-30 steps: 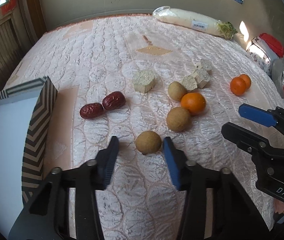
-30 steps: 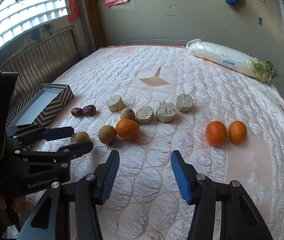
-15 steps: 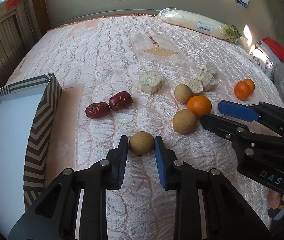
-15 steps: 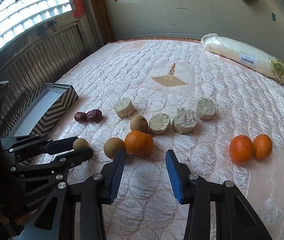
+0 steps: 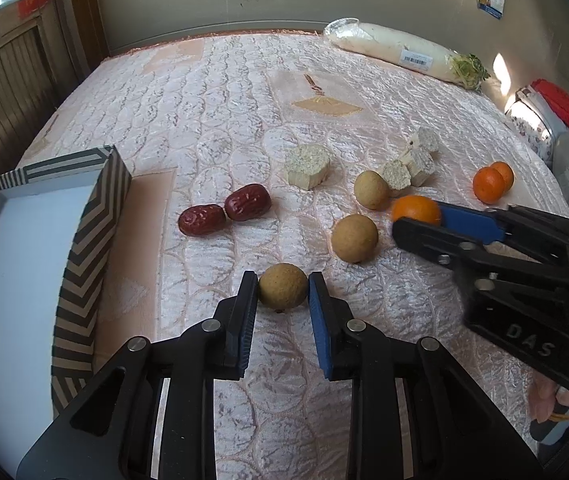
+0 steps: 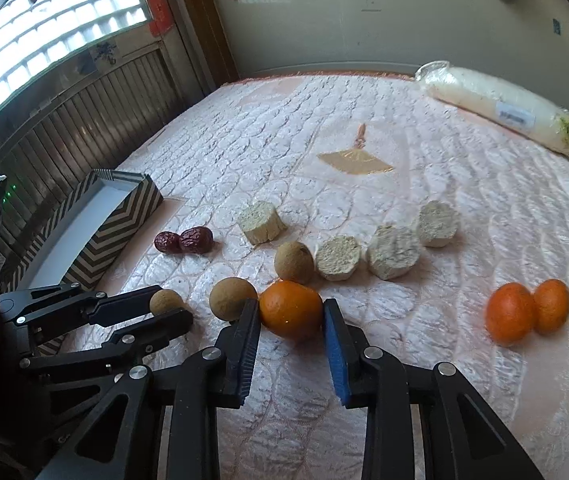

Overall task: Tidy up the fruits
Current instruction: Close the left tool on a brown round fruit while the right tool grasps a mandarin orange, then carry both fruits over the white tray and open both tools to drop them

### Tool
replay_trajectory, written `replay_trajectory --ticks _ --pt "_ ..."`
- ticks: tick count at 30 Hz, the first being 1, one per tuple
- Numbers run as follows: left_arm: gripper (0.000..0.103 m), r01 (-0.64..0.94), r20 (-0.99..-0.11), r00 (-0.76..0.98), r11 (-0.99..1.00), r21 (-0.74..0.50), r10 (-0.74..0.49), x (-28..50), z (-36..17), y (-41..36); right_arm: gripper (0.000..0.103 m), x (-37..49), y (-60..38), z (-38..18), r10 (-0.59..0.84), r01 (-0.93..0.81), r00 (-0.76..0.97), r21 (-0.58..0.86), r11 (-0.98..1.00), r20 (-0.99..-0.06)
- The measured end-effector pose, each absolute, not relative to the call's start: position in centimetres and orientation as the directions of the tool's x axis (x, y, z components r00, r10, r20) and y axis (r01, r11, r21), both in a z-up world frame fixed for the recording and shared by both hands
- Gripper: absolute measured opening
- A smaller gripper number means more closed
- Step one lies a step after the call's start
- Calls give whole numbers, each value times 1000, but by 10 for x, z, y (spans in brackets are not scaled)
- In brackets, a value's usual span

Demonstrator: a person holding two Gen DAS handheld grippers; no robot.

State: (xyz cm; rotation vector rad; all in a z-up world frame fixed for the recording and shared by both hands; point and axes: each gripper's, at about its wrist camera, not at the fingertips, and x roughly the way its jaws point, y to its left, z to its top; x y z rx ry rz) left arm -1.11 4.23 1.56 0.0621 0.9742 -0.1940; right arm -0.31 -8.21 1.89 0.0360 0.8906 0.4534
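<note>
My left gripper [image 5: 283, 292] is shut on a round brown longan [image 5: 283, 291] that rests on the quilted cloth. My right gripper [image 6: 291, 316] has its pads touching both sides of an orange [image 6: 290, 314]. Two more longans [image 5: 354, 237] [image 5: 371, 189] lie between them. Two red dates [image 5: 224, 214] lie to the left, near a striped box [image 5: 96, 216] with a white inside. Two more oranges [image 6: 526, 316] sit at the right.
Several pale cut vegetable chunks [image 6: 364, 250] lie behind the fruit. A wrapped white radish [image 6: 508, 110] lies at the far right edge. A wooden slatted wall [image 6: 64, 120] runs along the left. Red and white household items [image 5: 548, 120] stand off the right edge.
My left gripper has closed from wide open onto the near longan. My right gripper has moved left and forward and closed around the orange.
</note>
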Motion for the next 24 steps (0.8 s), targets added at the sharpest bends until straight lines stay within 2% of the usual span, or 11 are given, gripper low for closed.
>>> replay_trajectory --ticks 9,24 --pt "25 162 -804 581 986 -43 -130 -25 37 53 30 -29 -84 46 355 -349 603 164 923 -714" --pt "25 58 -763 645 998 -6 -42 -50 71 94 30 -48 -41 67 407 -433 602 147 889 -687"
